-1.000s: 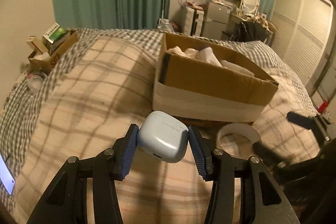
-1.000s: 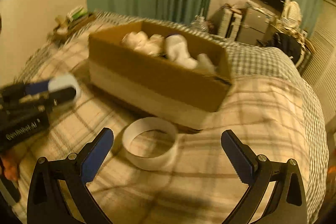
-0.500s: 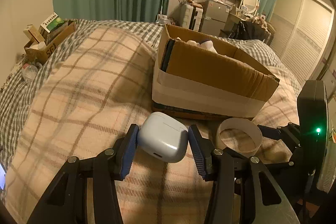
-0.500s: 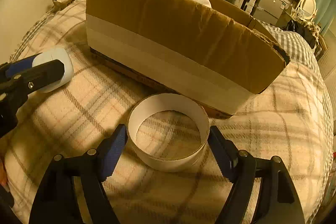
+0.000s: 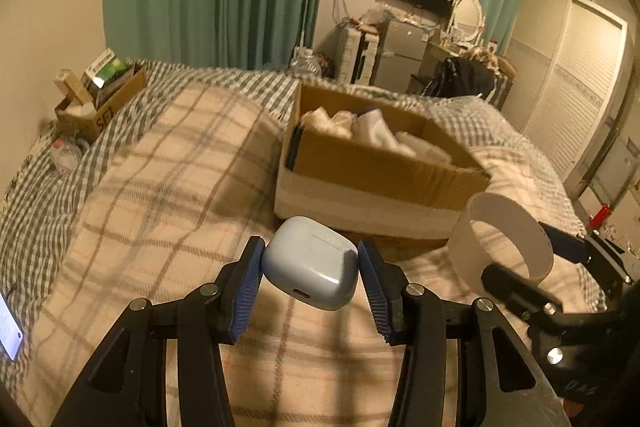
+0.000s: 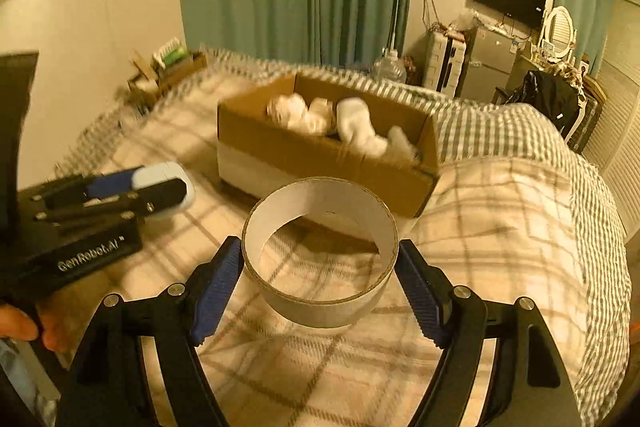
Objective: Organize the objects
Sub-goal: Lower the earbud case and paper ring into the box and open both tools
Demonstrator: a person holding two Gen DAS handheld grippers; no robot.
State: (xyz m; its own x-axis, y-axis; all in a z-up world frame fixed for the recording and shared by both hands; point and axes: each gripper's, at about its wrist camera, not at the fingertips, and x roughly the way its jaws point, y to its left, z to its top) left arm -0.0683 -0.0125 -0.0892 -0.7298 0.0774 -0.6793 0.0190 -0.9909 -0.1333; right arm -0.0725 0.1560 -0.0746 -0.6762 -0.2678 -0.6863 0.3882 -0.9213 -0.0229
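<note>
My left gripper (image 5: 310, 275) is shut on a pale blue earbud case (image 5: 310, 263) and holds it above the plaid blanket, short of the cardboard box (image 5: 376, 171). My right gripper (image 6: 320, 267) is shut on a white cardboard ring (image 6: 320, 291) and holds it off the bed in front of the box (image 6: 320, 155). The ring also shows in the left wrist view (image 5: 502, 243), and the case in the right wrist view (image 6: 164, 187). The open box holds white bundled items (image 6: 340, 123).
A plaid blanket (image 5: 160, 211) covers the bed. A small box of items (image 5: 100, 91) stands at the far left by the wall. A phone (image 5: 10, 331) lies at the left edge. Furniture and a wardrobe stand beyond the bed.
My right gripper closed on the white ring and lifted it off the blanket. My left gripper rose a little with the earbud case still in it.
</note>
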